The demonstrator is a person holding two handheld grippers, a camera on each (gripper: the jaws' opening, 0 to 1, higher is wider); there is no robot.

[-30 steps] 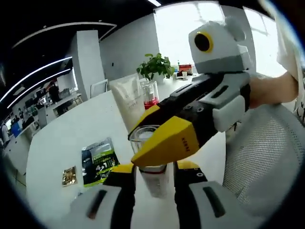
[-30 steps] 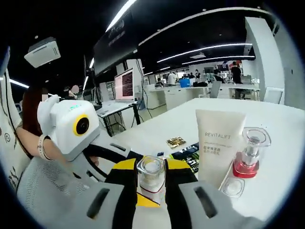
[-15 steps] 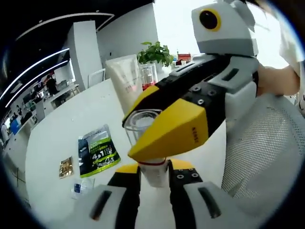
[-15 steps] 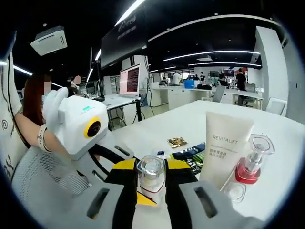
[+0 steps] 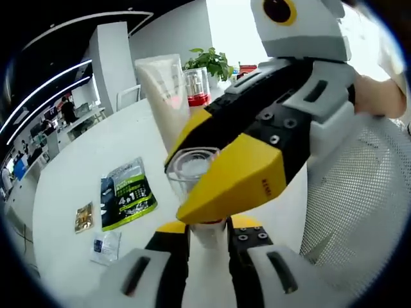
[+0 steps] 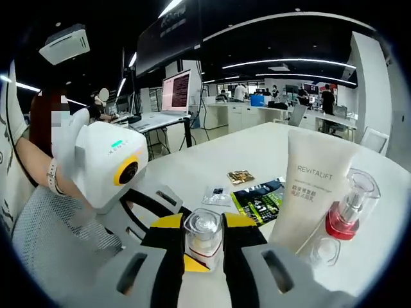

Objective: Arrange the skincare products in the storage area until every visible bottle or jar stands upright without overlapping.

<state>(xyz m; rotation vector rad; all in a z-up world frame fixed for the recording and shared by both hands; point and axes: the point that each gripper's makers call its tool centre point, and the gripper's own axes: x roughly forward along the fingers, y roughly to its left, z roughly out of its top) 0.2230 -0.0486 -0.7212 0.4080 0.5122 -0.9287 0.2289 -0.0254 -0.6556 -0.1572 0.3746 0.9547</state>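
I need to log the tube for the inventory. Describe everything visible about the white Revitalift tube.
The white tube looks like soft matte plastic, printed REVITALIFT with smaller lines beneath. It stands upright on the white table, wide crimped end up, narrowing downward; its cap is hidden. A red-based clear pump bottle stands close beside it, whether touching I cannot tell. Neither gripper holds it: both are shut on a small clear bottle. In the left gripper view it stands before a plant.
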